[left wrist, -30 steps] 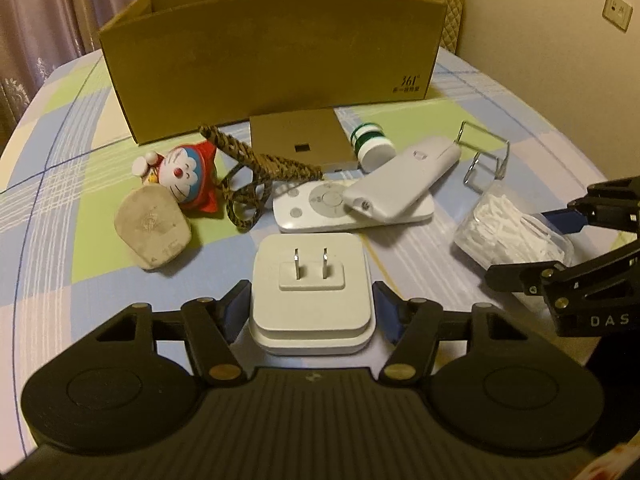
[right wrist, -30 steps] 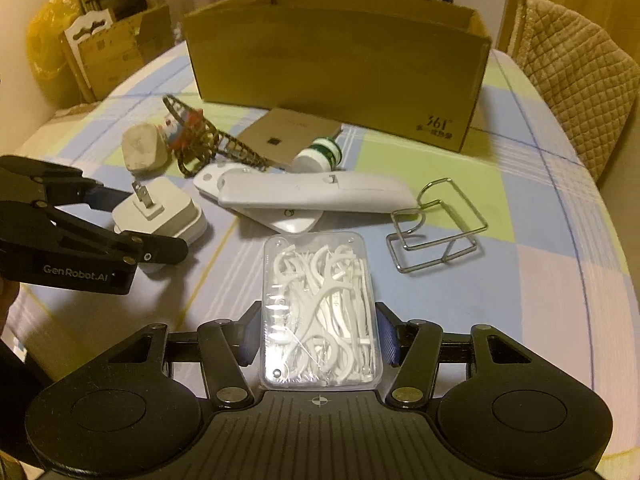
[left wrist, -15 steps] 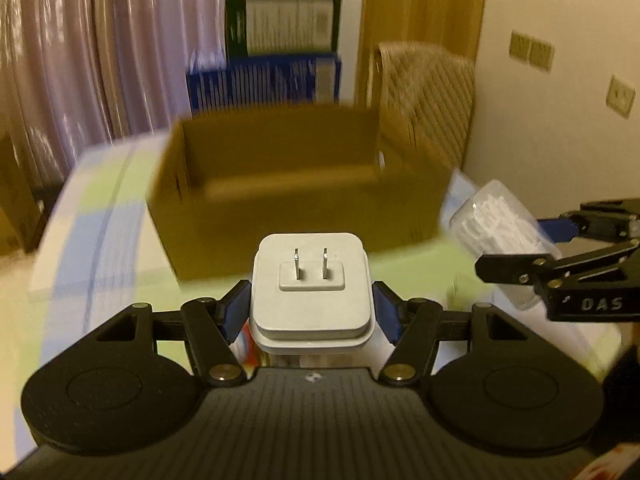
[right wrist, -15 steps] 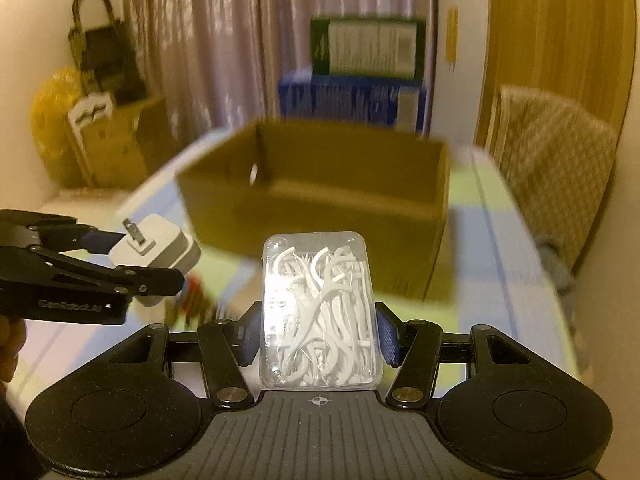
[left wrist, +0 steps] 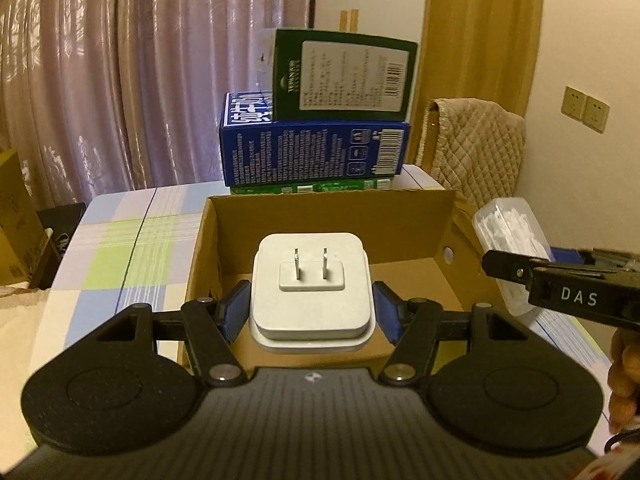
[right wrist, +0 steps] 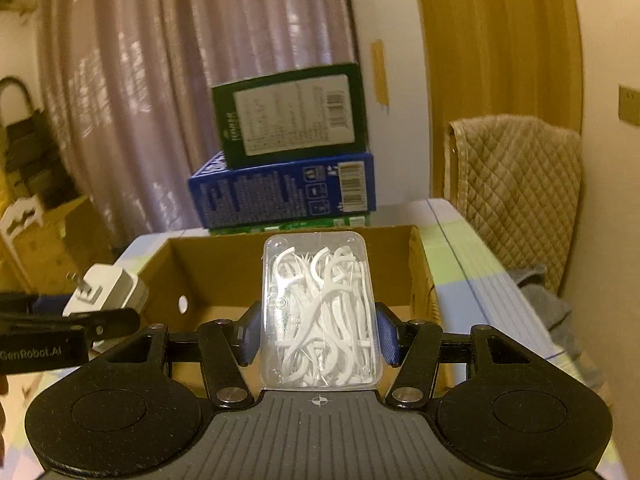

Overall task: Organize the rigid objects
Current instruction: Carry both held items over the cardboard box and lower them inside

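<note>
Left wrist view: left gripper (left wrist: 311, 312) pinching stiff, smooth white charger (left wrist: 311, 292) by flat sides above cardboard box (left wrist: 436, 216); right gripper (right wrist: 318, 334) clamping light, brittle-looking floss pick case (right wrist: 318, 308) likewise.

Behind the table (left wrist: 120, 240), covered in a checked cloth, a green box (left wrist: 344, 76) rests on a blue box (left wrist: 316, 152). Pink curtains (left wrist: 140, 72) hang at the rear. A quilted chair (right wrist: 516, 176) stands at the right, near wall sockets (left wrist: 586, 108).
</note>
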`<act>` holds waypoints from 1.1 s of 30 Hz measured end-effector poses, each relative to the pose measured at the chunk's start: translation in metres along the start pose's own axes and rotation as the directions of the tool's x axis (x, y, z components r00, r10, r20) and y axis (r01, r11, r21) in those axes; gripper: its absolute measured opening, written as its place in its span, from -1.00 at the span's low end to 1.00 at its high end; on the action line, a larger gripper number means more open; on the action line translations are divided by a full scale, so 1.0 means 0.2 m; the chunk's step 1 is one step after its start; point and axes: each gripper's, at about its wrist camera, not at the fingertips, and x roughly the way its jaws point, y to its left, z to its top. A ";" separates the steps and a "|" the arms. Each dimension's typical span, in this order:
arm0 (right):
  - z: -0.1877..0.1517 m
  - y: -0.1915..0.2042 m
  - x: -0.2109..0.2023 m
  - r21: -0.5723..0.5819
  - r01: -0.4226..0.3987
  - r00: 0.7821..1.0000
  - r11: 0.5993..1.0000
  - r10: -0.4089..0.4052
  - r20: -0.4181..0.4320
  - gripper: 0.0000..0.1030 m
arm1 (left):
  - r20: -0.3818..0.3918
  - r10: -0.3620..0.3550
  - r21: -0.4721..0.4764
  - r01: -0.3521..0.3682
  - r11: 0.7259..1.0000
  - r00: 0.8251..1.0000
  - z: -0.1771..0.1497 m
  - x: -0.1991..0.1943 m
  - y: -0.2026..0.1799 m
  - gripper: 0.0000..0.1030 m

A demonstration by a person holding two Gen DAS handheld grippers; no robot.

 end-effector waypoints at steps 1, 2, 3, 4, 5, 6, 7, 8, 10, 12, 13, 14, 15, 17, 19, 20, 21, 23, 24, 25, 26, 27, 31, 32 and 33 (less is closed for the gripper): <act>0.00 0.00 0.03 -0.004 -0.004 1.000 1.000 0.004 -0.010 0.04 | 0.002 0.001 -0.006 -0.001 1.000 1.000 0.00 0.03 0.01 0.17; 0.01 0.01 0.06 -0.014 -0.007 1.000 1.000 0.006 -0.017 0.04 | 0.003 0.002 -0.017 -0.002 1.000 1.000 -0.01 0.06 0.02 0.17; 0.01 0.02 0.09 -0.025 -0.005 1.000 1.000 0.004 -0.017 0.04 | 0.004 -0.001 -0.026 0.001 1.000 1.000 -0.01 0.08 0.03 0.17; 0.01 0.03 0.12 -0.040 0.006 1.000 0.999 -0.007 -0.016 0.04 | 0.005 -0.004 -0.037 0.004 0.999 1.000 -0.03 0.10 0.04 0.17; 0.01 0.03 0.15 -0.052 0.019 1.000 0.998 -0.020 -0.019 0.04 | 0.004 -0.005 -0.045 0.005 0.999 1.000 -0.04 0.12 0.05 0.17; 0.01 0.03 0.19 -0.057 0.029 0.999 0.998 -0.030 -0.025 0.04 | 0.000 -0.005 -0.047 0.005 0.999 1.000 -0.05 0.15 0.05 0.17; -0.01 0.02 0.22 -0.057 0.033 0.999 0.998 -0.035 -0.034 0.04 | -0.001 -0.005 -0.044 0.005 0.999 1.000 -0.05 0.17 0.05 0.17; -0.01 0.01 0.25 -0.051 0.037 0.998 0.998 -0.040 -0.043 0.04 | -0.003 -0.007 -0.039 0.007 0.999 1.000 -0.05 0.18 0.05 0.17; -0.03 0.01 0.29 -0.044 0.040 0.997 0.998 -0.043 -0.064 0.04 | -0.007 -0.014 -0.034 0.013 0.999 1.000 -0.04 0.22 0.05 0.17; -0.06 0.00 0.32 -0.050 0.037 0.996 0.998 -0.041 -0.084 0.04 | -0.012 -0.017 -0.027 0.016 1.000 1.000 -0.03 0.26 0.05 0.17; -0.07 0.00 0.34 -0.052 0.037 0.995 0.998 -0.042 -0.094 0.04 | -0.018 -0.018 -0.021 0.017 1.000 1.000 -0.03 0.28 0.04 0.17; -0.08 0.00 0.34 -0.049 0.035 0.994 0.998 -0.039 -0.100 0.04 | -0.022 -0.020 -0.015 0.020 1.000 1.000 -0.03 0.30 0.04 0.17; -0.09 0.00 0.35 -0.043 0.032 0.994 0.999 -0.036 -0.106 0.04 | -0.026 -0.022 -0.011 0.022 1.000 0.999 -0.03 0.32 0.04 0.17; -0.09 0.00 0.36 -0.037 0.028 0.993 0.999 -0.032 -0.112 0.04 | -0.037 -0.029 -0.009 0.029 1.000 0.999 -0.04 0.34 0.04 0.17; -0.10 -0.01 0.37 -0.036 0.027 0.993 0.999 -0.031 -0.114 0.04 | -0.045 -0.035 -0.012 0.035 0.999 0.998 -0.05 0.36 0.04 0.17; -0.10 -0.01 0.38 -0.033 0.027 0.993 0.999 -0.031 -0.115 0.04 | -0.051 -0.036 -0.017 0.035 0.999 0.998 -0.05 0.37 0.04 0.18; -0.10 -0.02 0.38 -0.030 0.026 0.993 0.999 -0.029 -0.115 0.04 | -0.051 -0.033 -0.027 0.031 0.999 0.998 -0.05 0.37 0.04 0.21; -0.10 -0.03 0.38 -0.021 0.027 0.993 0.999 -0.029 -0.115 0.04 | -0.047 -0.024 -0.037 0.022 0.999 0.999 -0.05 0.37 0.05 0.37; -0.10 -0.03 0.38 -0.015 0.027 0.993 1.000 -0.029 -0.114 0.04 | -0.041 -0.024 -0.037 0.023 0.999 0.999 -0.05 0.36 0.05 0.37; -0.10 -0.04 0.38 -0.009 0.028 0.993 1.000 -0.028 -0.112 0.04 | -0.036 -0.023 -0.038 0.021 0.999 0.999 -0.05 0.35 0.05 0.37; -0.10 -0.04 0.37 -0.006 0.028 0.994 1.000 -0.028 -0.109 0.04 | -0.032 -0.019 -0.040 0.017 0.999 0.999 -0.04 0.35 0.05 0.37; -0.10 -0.04 0.37 -0.004 0.027 0.994 1.000 -0.028 -0.107 0.04 | -0.029 -0.018 -0.042 0.017 0.999 0.999 -0.04 0.34 0.06 0.37; -0.10 -0.03 0.37 0.000 0.017 0.994 1.000 -0.017 -0.110 0.04 | -0.020 -0.017 -0.044 0.017 0.999 1.000 -0.03 0.32 0.06 0.37; -0.10 -0.03 0.37 0.000 0.014 0.994 1.000 -0.014 -0.111 0.04 | -0.019 -0.018 -0.044 0.017 0.999 1.000 -0.03 0.32 0.07 0.37; -0.10 -0.03 0.37 -0.001 0.013 0.994 1.000 -0.013 -0.112 0.04 | -0.019 -0.015 -0.044 0.014 0.999 1.000 -0.03 0.32 0.07 0.37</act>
